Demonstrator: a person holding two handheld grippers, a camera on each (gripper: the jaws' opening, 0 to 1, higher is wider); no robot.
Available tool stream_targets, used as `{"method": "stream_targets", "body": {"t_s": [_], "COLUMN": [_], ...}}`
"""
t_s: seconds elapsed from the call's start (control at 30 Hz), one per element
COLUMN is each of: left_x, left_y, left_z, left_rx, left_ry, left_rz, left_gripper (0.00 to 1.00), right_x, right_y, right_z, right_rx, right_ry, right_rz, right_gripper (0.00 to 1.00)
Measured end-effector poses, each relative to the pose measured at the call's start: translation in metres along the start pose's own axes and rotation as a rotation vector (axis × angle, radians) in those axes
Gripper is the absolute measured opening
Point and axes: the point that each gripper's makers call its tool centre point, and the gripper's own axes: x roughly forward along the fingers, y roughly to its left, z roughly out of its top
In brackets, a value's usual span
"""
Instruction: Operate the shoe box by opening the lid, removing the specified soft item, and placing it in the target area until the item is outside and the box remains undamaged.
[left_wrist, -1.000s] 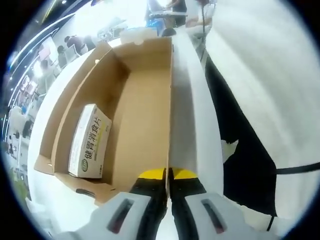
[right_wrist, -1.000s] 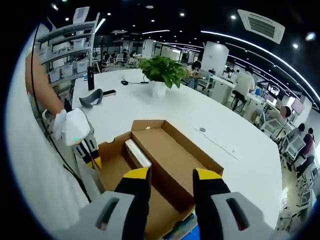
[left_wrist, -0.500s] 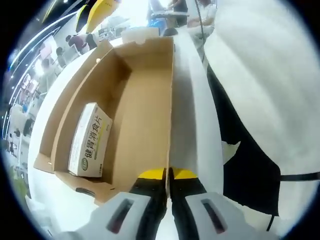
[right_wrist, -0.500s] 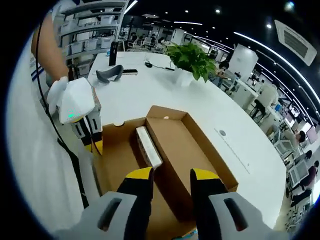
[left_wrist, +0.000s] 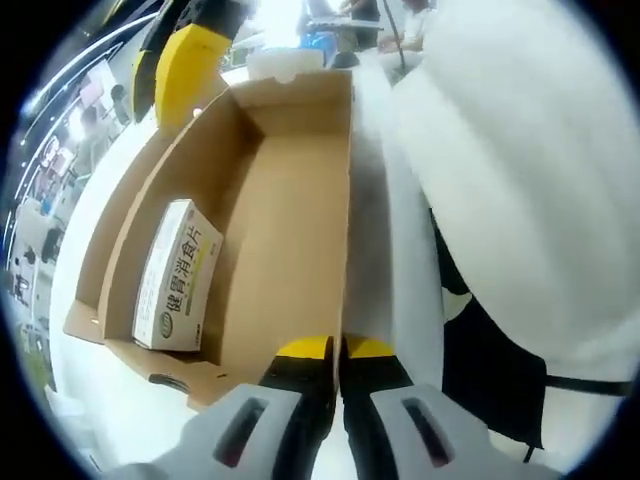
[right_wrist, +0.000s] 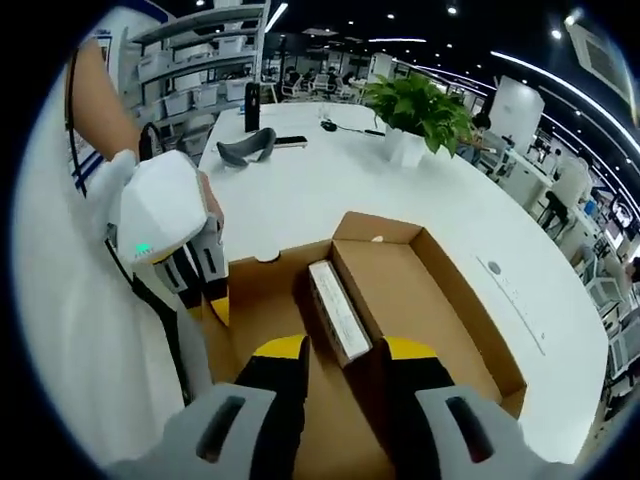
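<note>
The shoe box (left_wrist: 290, 200) is seen open on the white tabletop (right_wrist: 300, 200); its near side wall is pinched by the left tool (left_wrist: 336, 350), pressed together; a small packet (left_wrist: 178, 275) is seen lying inside; the right tool (right_wrist: 345, 352) is held spread above the packet (right_wrist: 338, 310).

Small carton (left_wrist: 177, 277) lies inside the open shoe box (left_wrist: 290, 200) on the table (right_wrist: 300, 190)

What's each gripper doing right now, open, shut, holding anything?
Left gripper: shut on the near wall of the brown cardboard shoe box.
Right gripper: open, holding nothing, above the small white carton inside the box.
</note>
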Motion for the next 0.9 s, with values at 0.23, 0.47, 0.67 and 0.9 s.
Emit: {"method": "stream_targets", "body": {"t_s": [0.23, 0.47, 0.67, 0.9], "left_x": [0.000, 0.002, 0.002, 0.003], "left_y": [0.001, 0.002, 0.003, 0.004], "left_z": [0.001, 0.001, 0.001, 0.002], "left_rx": [0.013, 0.021, 0.021, 0.022], "left_ry": [-0.012, -0.020, -0.027, -0.033], "left_rz": [0.005, 0.000, -0.005, 0.002], "left_gripper": [0.02, 0.02, 0.02, 0.02], "right_x": [0.025, 0.040, 0.055, 0.066], "right_y": [0.005, 0.001, 0.004, 0.006], "right_z": [0.002, -0.005, -0.005, -0.007], "right_rx": [-0.029, -0.019, -0.110, -0.184], "right_ry": [0.029, 0.074, 0.103, 0.137], "right_rz": [0.017, -0.030, -0.061, -0.056], "right_gripper": [0.27, 0.23, 0.27, 0.28]}}
